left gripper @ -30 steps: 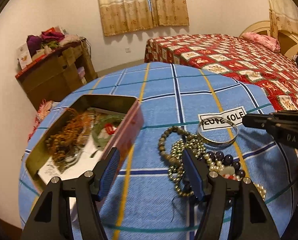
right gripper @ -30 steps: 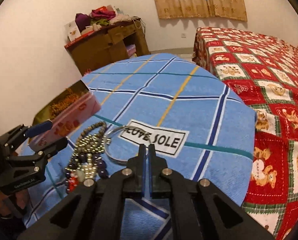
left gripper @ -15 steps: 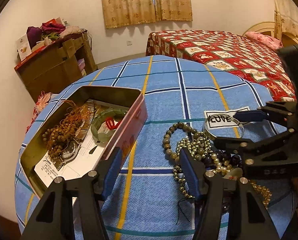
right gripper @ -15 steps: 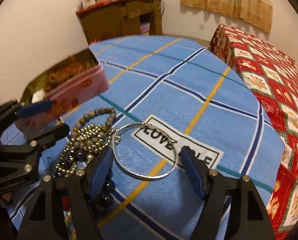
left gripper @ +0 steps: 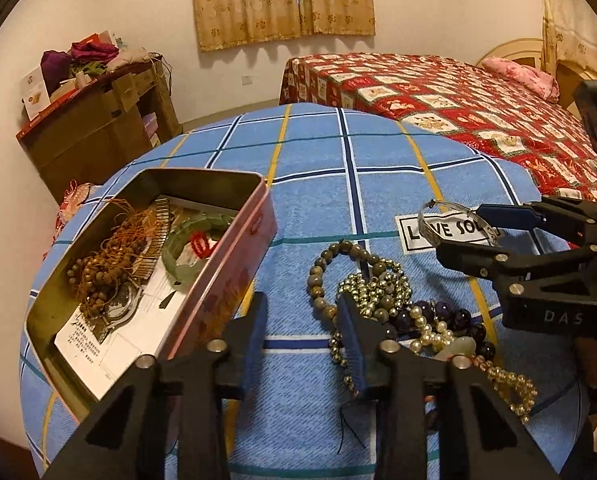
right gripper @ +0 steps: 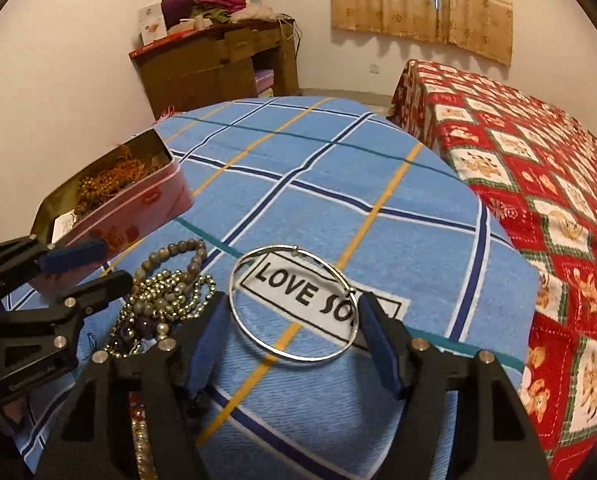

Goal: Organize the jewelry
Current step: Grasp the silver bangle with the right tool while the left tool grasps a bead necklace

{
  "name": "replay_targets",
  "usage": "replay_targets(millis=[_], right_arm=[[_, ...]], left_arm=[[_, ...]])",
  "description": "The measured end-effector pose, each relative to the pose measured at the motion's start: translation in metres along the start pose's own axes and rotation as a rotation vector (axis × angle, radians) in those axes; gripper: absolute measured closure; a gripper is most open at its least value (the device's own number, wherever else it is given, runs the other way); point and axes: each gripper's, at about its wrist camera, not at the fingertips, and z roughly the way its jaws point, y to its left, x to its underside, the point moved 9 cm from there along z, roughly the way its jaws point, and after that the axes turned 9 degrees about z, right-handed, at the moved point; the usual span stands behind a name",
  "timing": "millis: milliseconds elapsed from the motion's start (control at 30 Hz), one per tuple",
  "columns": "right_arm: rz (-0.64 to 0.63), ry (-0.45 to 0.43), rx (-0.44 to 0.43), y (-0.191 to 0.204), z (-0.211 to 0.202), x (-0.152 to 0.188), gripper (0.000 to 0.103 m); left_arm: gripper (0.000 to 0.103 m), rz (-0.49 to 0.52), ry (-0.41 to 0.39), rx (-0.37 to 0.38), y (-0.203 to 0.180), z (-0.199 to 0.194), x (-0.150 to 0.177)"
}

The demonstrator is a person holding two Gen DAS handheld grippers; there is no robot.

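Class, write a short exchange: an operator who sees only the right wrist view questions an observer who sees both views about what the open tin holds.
Operator: I only see brown beads over the tin's wall. What else is inside?
Observer: A green bangle with red thread on it lies in the tin, right of the brown beads.
Operator: Is there anything metal in there?
Observer: Yes, a wristwatch lies just in front of those beads, on a printed sheet.
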Motion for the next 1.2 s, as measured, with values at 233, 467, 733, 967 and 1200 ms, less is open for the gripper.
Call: replay_targets(millis=[233,467,733,967,1200], right_arm=[[-0.014,-0.02,0.008,0.003,-0.001,-0.003,0.035],[-0.024,-0.032,0.017,0.004,-0.001,-0.004,0.035],[-0.021,-0.037,0.026,0.003,-0.001,-0.004,0.035],[-0.011,-0.056,0.024,0.001,-0.004,-0.006,0.035],[-0.006,-0.095,-0.005,0.004,-0.012,-0.008,0.035]], left_arm=[[0.07,-0.015,0.061,0.047,-0.009,0.019,-0.003],[0.09,-0.086,0.051,0.132,-0.011,0.018,-0.001],[0.092,-0.1,-0.095,0.121,-0.003,-0.033,-0.012],[0.093,-0.12,-0.155,0.133,0.012,-0.055,-0.022],[0.093,-0.126,-0.234,0.167,0.015,-0.086,-0.033]])
